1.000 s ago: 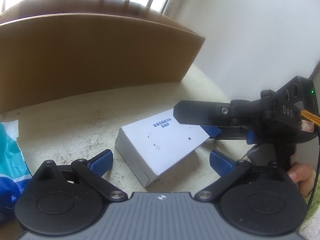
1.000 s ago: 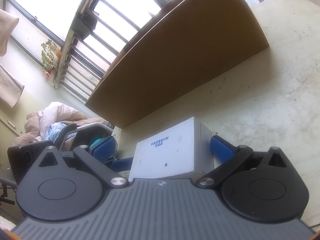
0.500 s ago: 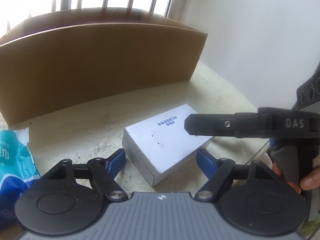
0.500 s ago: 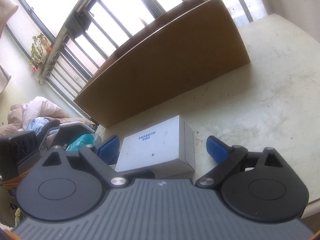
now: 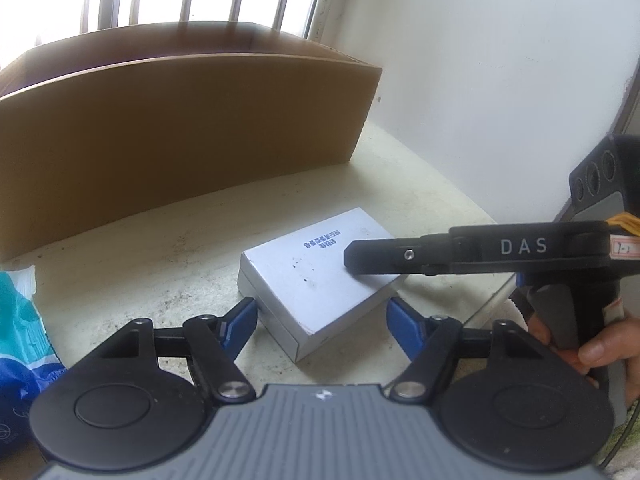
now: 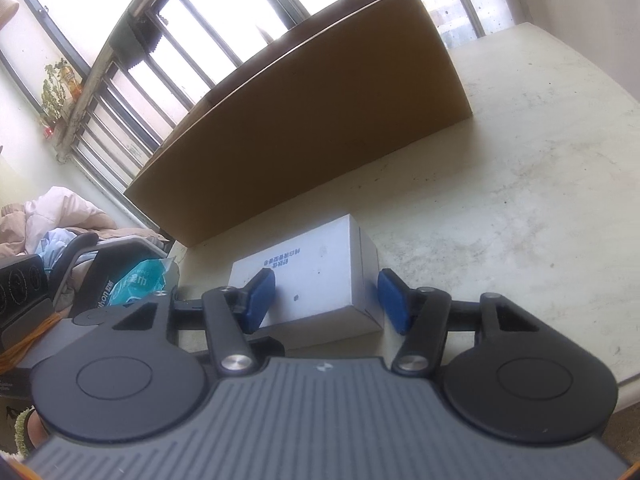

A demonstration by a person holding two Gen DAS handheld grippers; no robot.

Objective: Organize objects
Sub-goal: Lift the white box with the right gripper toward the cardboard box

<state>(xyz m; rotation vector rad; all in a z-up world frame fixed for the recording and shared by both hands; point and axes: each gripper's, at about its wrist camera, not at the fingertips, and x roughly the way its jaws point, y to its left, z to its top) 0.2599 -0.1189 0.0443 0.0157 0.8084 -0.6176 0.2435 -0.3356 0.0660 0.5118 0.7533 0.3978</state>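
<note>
White box point(image 5: 320, 276): flat rectangular carton, matte white lid with small blue print, grey side walls. It lies flat on the tabletop point(image 5: 160, 248), a pale, speckled, stained surface, just in front of the cardboard box point(image 5: 180, 128), a long, plain brown, open-topped carton.

Left gripper point(image 5: 322, 322): blue pads spread, one on each side of the white box's near corner, apparently not gripping it.

Right gripper point(image 6: 328, 298): jaws spread across the white box's short end, left pad over the lid, right pad just off the side wall. Contact unclear.

Crinkly teal-and-blue wipes pack point(image 5: 18, 340) sits left of the white box, well apart from it.
</note>
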